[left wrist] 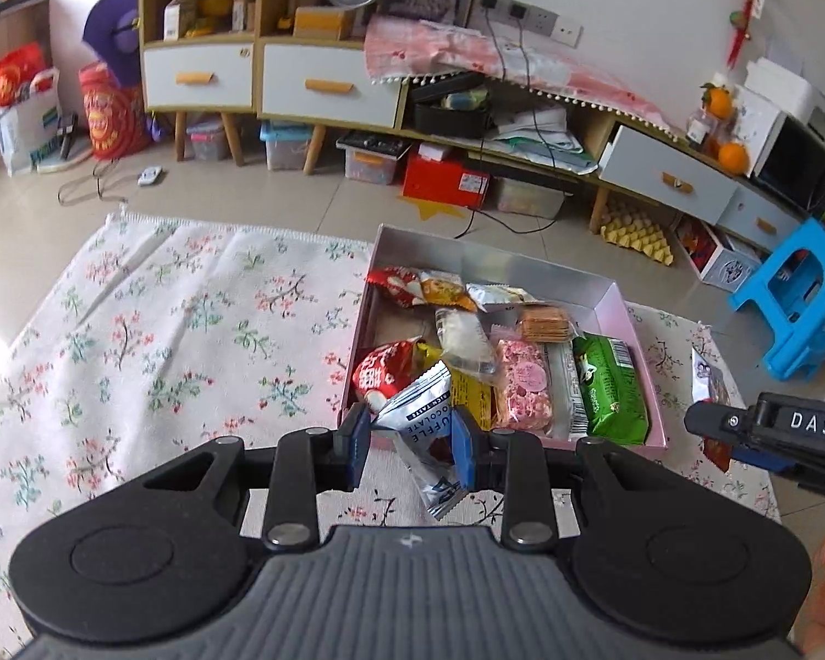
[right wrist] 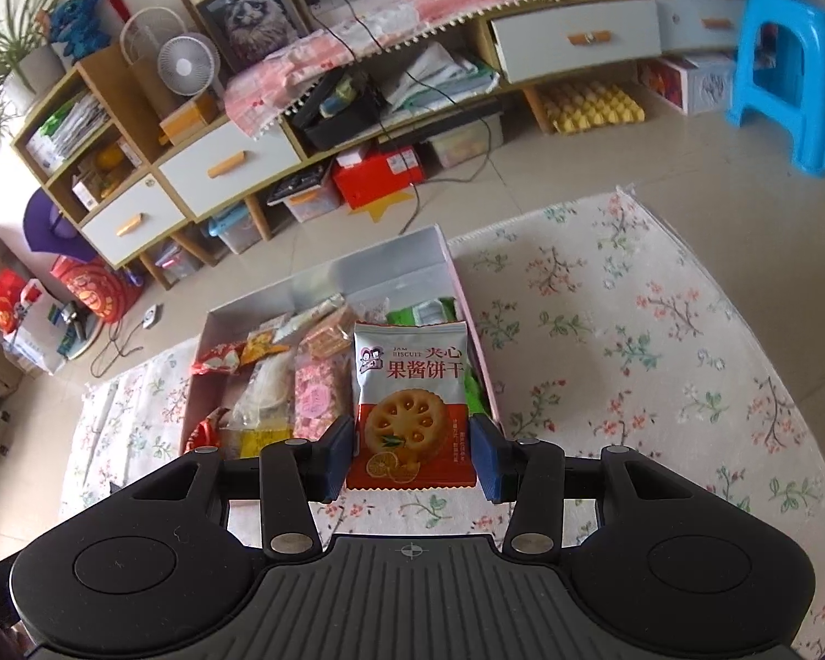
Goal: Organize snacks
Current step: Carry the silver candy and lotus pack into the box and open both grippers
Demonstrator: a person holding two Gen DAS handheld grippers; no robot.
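**Two packets pinched, one box nearly full**

Two snack sachets are in hand, one per tool. Nearest in the left wrist view, the left gripper (left wrist: pixel 412 440) has its blue pads closed narrowly on a silver-and-blue truffle chocolate packet (left wrist: pixel 426 440), which hangs tilted between them above the near edge of the box. It looks light and crinkly, a slick foil film that will buckle rather than resist; the pads bite across its middle, and the packet skews under that hold. A pinch close to a crimped end seam would likely slip less.

In the right wrist view, the right gripper (right wrist: pixel 412 454) holds a jam biscuit packet (right wrist: pixel 412 404) upright, jaws set wider, pads against its two side edges. The pouch is flat, glossy and puffed with air; the biscuit inside is probably brittle, so a gentle squeeze suits it.

Just beyond both lies the pink box (left wrist: pixel 613 297), a shallow cardboard tray with a silvery lining, resting on a floral cloth (left wrist: pixel 165 330) of soft woven texture. Inside, wrappers overlap loosely: a green packet (left wrist: pixel 613 390) along the right wall, a pink speckled bar (left wrist: pixel 522 382) beside it, a red pouch (left wrist: pixel 379 371) at the near left corner. Free room seems greatest along the left wall.
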